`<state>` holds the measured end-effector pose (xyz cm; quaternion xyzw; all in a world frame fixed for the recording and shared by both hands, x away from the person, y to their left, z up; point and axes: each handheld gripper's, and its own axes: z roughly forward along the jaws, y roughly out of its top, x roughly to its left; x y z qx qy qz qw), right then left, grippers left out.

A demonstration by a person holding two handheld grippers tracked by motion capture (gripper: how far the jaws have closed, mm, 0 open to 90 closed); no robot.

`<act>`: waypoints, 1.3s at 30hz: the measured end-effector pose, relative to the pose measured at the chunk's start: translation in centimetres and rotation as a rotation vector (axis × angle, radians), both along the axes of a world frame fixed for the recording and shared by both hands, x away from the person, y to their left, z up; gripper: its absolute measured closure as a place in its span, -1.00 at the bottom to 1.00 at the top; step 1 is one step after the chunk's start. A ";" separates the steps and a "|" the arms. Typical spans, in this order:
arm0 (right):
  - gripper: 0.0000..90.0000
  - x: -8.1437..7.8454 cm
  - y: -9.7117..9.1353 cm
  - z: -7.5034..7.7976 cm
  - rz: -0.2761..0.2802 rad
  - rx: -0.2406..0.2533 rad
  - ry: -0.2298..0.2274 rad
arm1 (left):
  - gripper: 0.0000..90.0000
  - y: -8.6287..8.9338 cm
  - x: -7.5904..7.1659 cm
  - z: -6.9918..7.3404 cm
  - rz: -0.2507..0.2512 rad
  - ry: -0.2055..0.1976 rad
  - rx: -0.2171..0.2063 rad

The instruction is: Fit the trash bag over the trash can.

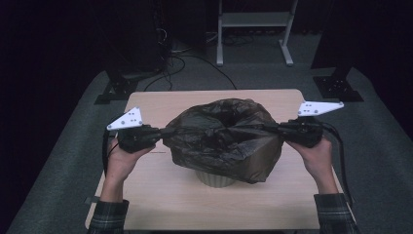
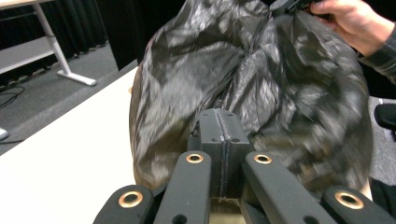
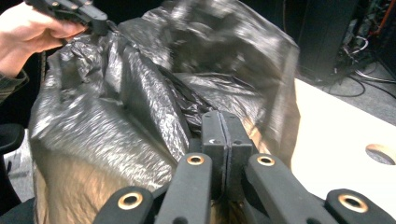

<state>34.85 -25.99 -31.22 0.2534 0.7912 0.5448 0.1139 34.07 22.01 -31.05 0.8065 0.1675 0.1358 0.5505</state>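
Gripping the black plastic bag point(image 1: 224, 139) at centre frame, both claws are closed tight on its film. The left claw point(image 1: 163, 131), at middle left of the high view, pinches the bag's left edge; the right claw point(image 1: 277, 128), at middle right, pinches the opposite edge, stretching the rim between them. In each gripper view the jaws meet with no gap, plastic caught at their tips. The bag drapes over a pale ribbed bin point(image 1: 214, 179) on the table point(image 1: 160, 195).
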 end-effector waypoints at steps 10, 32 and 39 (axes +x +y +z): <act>0.36 -1.9 -0.6 -0.9 0.002 0.043 0.016 | 0.57 0.1 -2.3 -0.5 -0.025 0.017 -0.040; 0.86 2.8 0.5 -1.8 -0.081 0.051 0.025 | -0.49 -0.3 -0.4 -3.8 -0.050 0.067 -0.033; 0.99 6.3 2.4 -2.5 -0.153 0.027 0.044 | 0.05 -1.5 0.4 -5.4 -0.088 0.077 0.025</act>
